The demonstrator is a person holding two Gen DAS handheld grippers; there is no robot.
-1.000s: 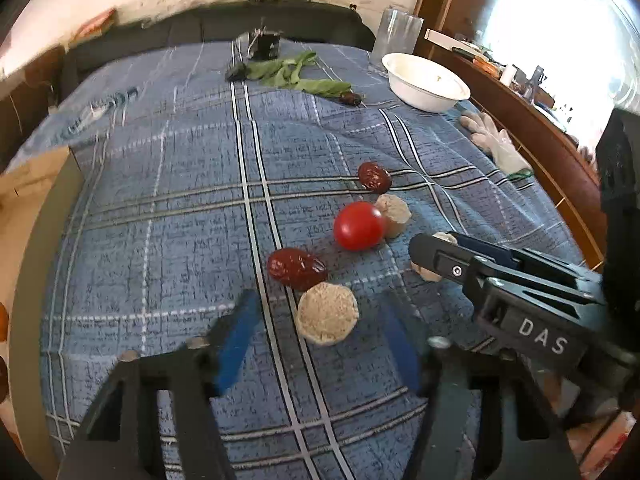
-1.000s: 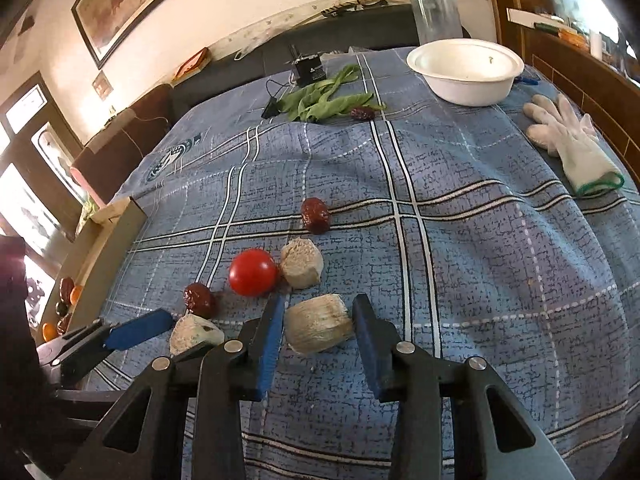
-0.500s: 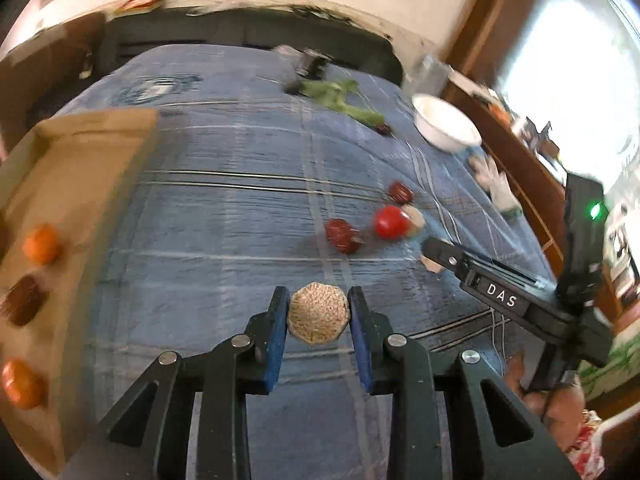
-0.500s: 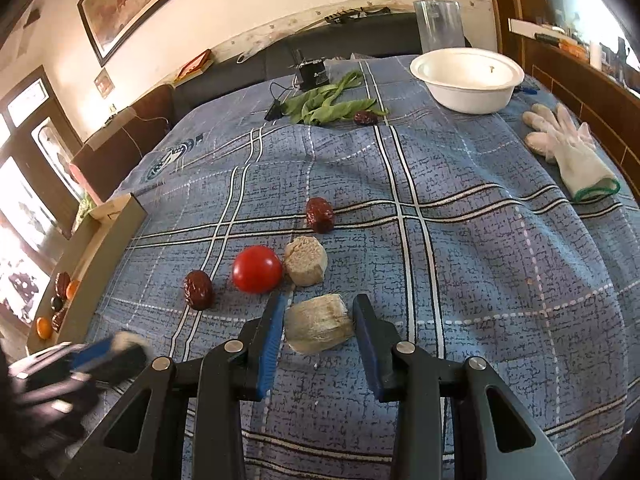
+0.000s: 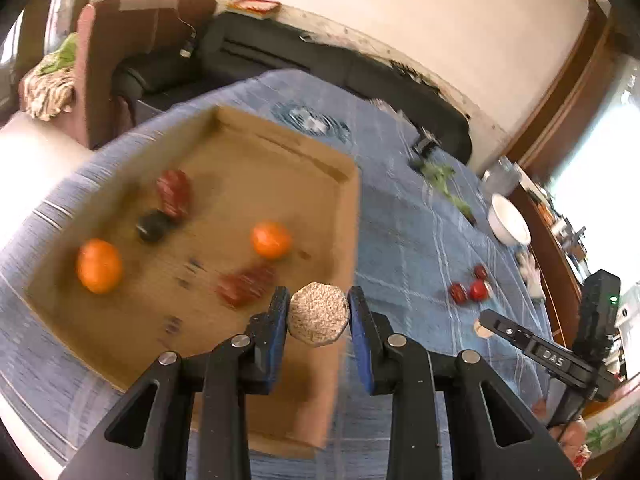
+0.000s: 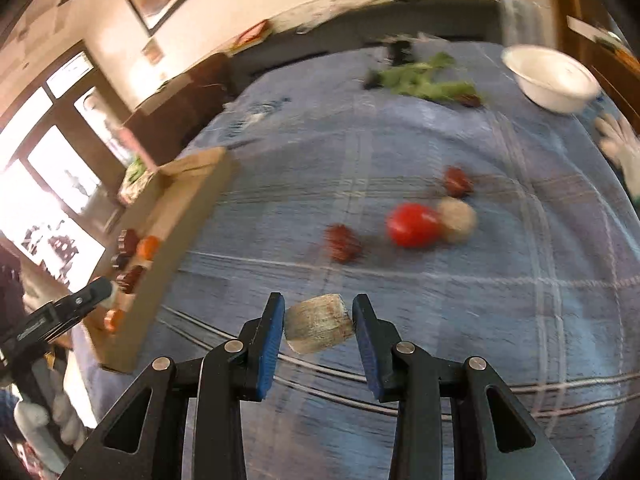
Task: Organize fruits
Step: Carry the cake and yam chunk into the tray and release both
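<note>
My left gripper (image 5: 318, 318) is shut on a beige cut chunk (image 5: 318, 316) and holds it above the right edge of a cardboard tray (image 5: 248, 152). In the tray lie two oranges (image 5: 271, 239), red dates (image 5: 247, 284) and a dark fruit (image 5: 152, 226). My right gripper (image 6: 319, 326) is shut on another beige chunk (image 6: 319, 323), lifted above the blue checked cloth (image 6: 520, 320). On the cloth lie a red tomato (image 6: 412, 225), a beige chunk (image 6: 456, 220) touching it, and two red dates (image 6: 343, 242). The tray (image 6: 188, 208) stands to the left in the right wrist view.
A white bowl (image 6: 552, 78), green leaves (image 6: 424, 82) and a white glove (image 6: 622, 148) lie at the far right of the cloth. A dark sofa (image 5: 256, 60) runs behind the table. The right gripper's body (image 5: 560, 356) shows at right in the left wrist view.
My left gripper closed on its chunk and carried it left over the tray. My right gripper closed on its chunk, lifted it and swung left toward the tray.
</note>
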